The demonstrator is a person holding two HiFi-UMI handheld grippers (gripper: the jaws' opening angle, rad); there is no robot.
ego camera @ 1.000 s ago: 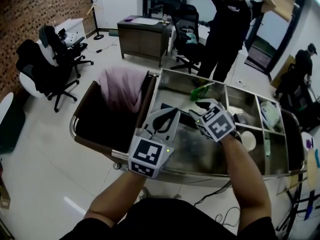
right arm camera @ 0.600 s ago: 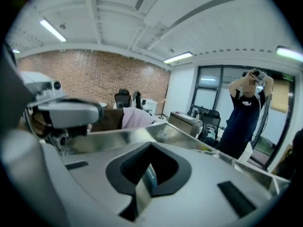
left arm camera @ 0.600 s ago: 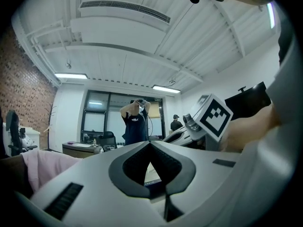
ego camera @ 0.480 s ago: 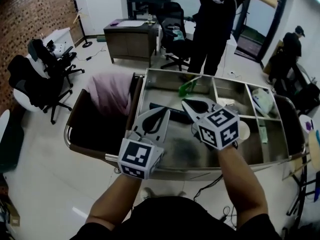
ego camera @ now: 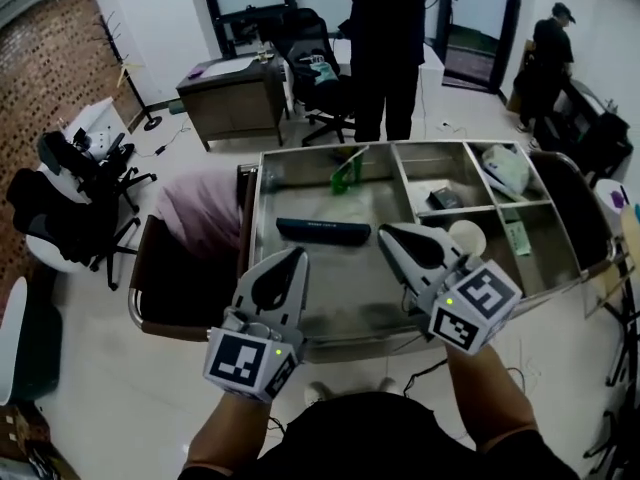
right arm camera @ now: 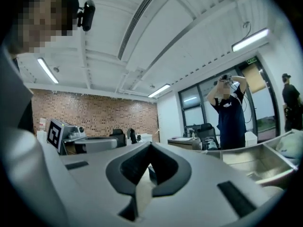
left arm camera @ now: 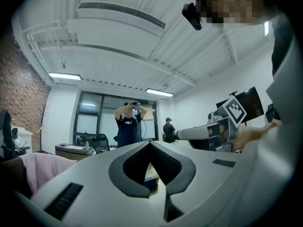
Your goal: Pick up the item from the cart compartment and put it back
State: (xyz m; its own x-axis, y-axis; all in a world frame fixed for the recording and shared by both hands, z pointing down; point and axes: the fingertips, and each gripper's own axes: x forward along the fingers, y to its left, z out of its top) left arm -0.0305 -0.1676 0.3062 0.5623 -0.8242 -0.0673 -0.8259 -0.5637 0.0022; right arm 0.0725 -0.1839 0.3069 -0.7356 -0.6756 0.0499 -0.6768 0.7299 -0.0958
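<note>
A steel cart (ego camera: 262, 183) stands below me with several compartments. In its big left compartment lie a long dark bar (ego camera: 323, 231) and, at the far wall, a green item (ego camera: 345, 172). My left gripper (ego camera: 293, 255) hovers over the near left part of that compartment, jaws shut and empty; its own view shows the tips (left arm camera: 150, 144) touching. My right gripper (ego camera: 388, 231) hangs over the near right part, just right of the bar, also shut on nothing, with its tips (right arm camera: 150, 145) together.
The right compartments hold a white bowl (ego camera: 465, 236), a white bag (ego camera: 505, 168) and a small dark item (ego camera: 445, 198). A pink cloth (ego camera: 195, 213) fills a dark bin on the cart's left end. A person (ego camera: 385, 28) stands beyond the cart; office chairs (ego camera: 70, 198) at left.
Both grippers have drawn back toward the cart's near edge and moved apart. The head camera has swung so that the whole cart now shows.
</note>
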